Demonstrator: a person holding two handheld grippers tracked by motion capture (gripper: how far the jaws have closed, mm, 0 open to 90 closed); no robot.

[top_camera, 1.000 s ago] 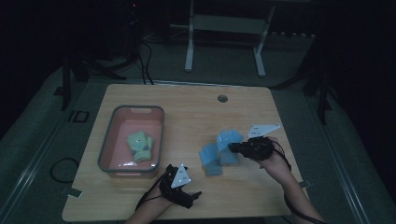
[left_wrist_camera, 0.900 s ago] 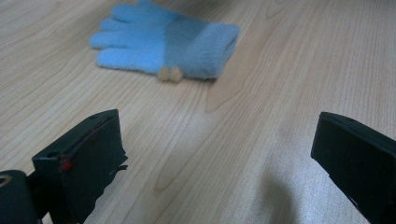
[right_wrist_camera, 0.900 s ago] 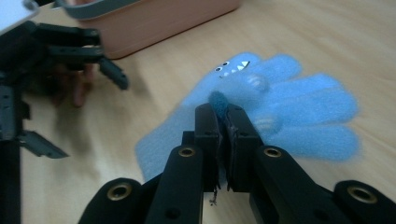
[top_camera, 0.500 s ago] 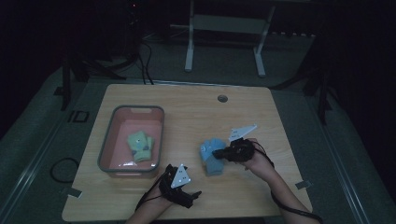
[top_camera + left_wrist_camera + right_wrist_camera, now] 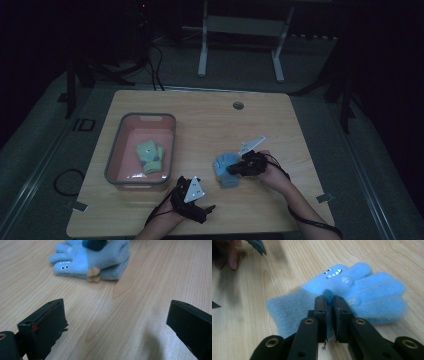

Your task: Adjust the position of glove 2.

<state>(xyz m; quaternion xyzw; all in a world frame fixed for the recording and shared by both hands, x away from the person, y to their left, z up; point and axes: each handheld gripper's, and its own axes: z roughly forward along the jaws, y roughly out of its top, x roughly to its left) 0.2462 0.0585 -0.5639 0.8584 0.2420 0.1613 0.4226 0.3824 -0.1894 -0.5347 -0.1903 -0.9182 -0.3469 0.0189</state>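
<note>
Currently the right hand-held gripper (image 5: 329, 301) sits low over the blue glove (image 5: 352, 292) on the bench (image 5: 210, 125), jaws nearly together and pinching a small tuft of blue fleece between the pads; they have just been opening slightly, with the fabric between them. In the high view this right hand-held gripper (image 5: 240, 167) rests on the blue glove (image 5: 226, 167), right of the bench's centre and toward the near edge.

Glove markings: no readable brand or text. Printed on the back is a small cartoon face (two white eyes, a row of white pointed teeth) (image 5: 332, 272), and two pale striped patches sit on the fingers. The left gripper view shows the blue glove (image 5: 100, 262) as a stacked pair with a tan tab (image 5: 93, 275) at the cuff edge.

The left hand-held gripper (image 5: 115, 327) stands open, jaws wide apart over bare wood with nothing between them; in the high view the left hand-held gripper (image 5: 202, 212) lies near the bench's front edge.

A grey tray (image 5: 116, 160) with a pink floor stands at bench left, holding a green glove (image 5: 151, 156). A dim "ID" mark (image 5: 83, 124) shows on the floor by the bench's left side (reading uncertain).
</note>
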